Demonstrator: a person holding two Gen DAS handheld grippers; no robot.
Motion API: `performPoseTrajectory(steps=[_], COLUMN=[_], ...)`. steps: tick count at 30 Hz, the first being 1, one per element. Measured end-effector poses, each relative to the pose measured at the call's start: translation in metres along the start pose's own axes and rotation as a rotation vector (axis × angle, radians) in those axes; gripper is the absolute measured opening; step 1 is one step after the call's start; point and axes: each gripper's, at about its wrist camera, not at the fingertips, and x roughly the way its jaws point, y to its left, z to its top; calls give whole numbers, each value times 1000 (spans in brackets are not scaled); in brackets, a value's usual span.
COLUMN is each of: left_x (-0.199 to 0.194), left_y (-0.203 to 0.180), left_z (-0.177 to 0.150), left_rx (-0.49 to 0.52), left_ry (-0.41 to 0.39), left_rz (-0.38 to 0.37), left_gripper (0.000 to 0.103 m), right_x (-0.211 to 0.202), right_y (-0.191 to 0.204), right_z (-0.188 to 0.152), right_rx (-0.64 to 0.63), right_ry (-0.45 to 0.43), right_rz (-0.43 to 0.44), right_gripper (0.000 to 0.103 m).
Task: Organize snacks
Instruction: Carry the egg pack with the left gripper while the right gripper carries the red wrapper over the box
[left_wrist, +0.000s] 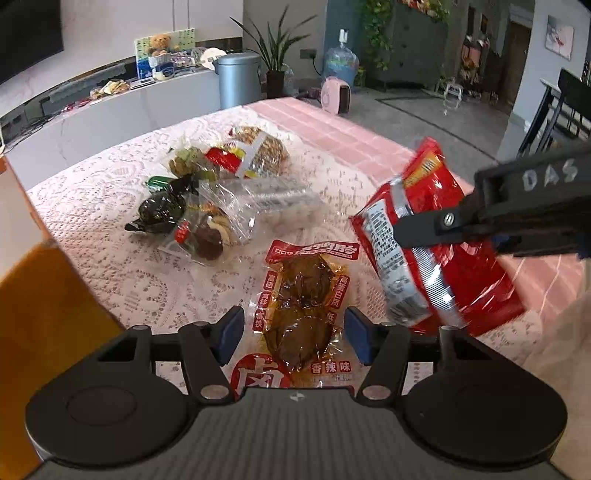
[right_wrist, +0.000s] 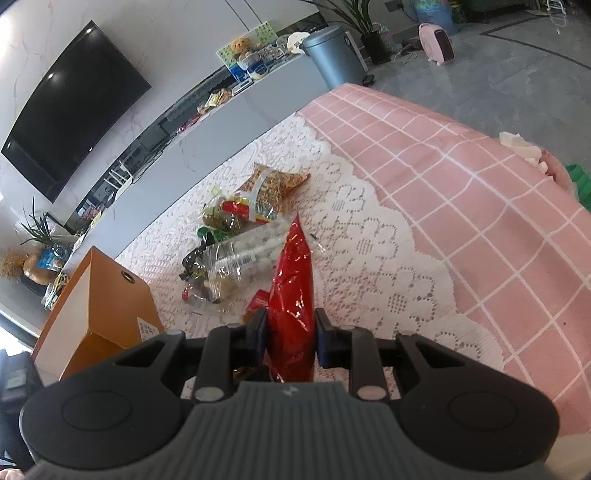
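Left wrist view: bench under a white lace cloth (left_wrist: 110, 206), holed and floral, layered over a pink cloth with a white grid (left_wrist: 325, 125) toward 1 o'clock.

At 6 o'clock, left tool (left_wrist: 293, 339): matte black linkages, blue pads set apart, straddling the near half of a vacuum packet (left_wrist: 303, 291). Pads just beside the packet's clear edges, not visibly pressing.

Packet flat on the lace, glossy clear film shrunk tight over two dark brown, lumpy pieces of braised meat in reddish oil. Red and white printed band at each end, red characters down both sides.

At 3 o'clock, a red foil bag (left_wrist: 472, 295), crinkled and shiny, silver seam and a white panel of small print on its back. Lifted clear of the bench and tilted, pinched near its upper middle by the right tool.

At 10 to 11 o'clock, a loose heap of snack packets (left_wrist: 207, 206) on the lace: clear crinkly film over nuts and dried fruit, a dark green wrapped sweet, a red label, a mesh-patterned bag.

Right wrist view: right tool (right_wrist: 290, 332) clamped on the red bag, seen edge-on as a narrow upright wedge. At 9 o'clock, an orange cardboard box (right_wrist: 107, 295), smooth, sharp-cornered, with a small label.
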Motion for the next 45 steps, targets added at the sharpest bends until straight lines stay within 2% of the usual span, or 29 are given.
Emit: performPoseTrajectory(steps=[8,13,18,23,28,37,40,45], left_x=[-40,-73,-106,-139,-166,-191,-189,-178], left_y=[0,0,13,35,66,129,150,177], left_z=[8,14,21,26,28,25,22,11], left_rx=[-42,-58,-113,-166,-238,-397,-459,-524], left_ry=[-57,-130,-192,-242,-238,-253,-244,-205], left_rz=[0,11,30,88,175,260,272,279], left_gripper=[68,68,68,68,68,69,68,69], right_x=[-14,-32,-55,-68,-67,-50,-34,2], right_y=[4,12,37,73,116,197,223,256], right_z=[-1,0,1,-1,-6,-12,-12,-18], right_rx=[-15,-19,-66,-133,-216,-366,-413,-482], right_ry=[-38,-73,-122,-153,-153,-140,-115,-25], right_rz=[-20,-15,18,75,140,236,249,236], right_gripper=[22,22,22,22,22,22,22,22])
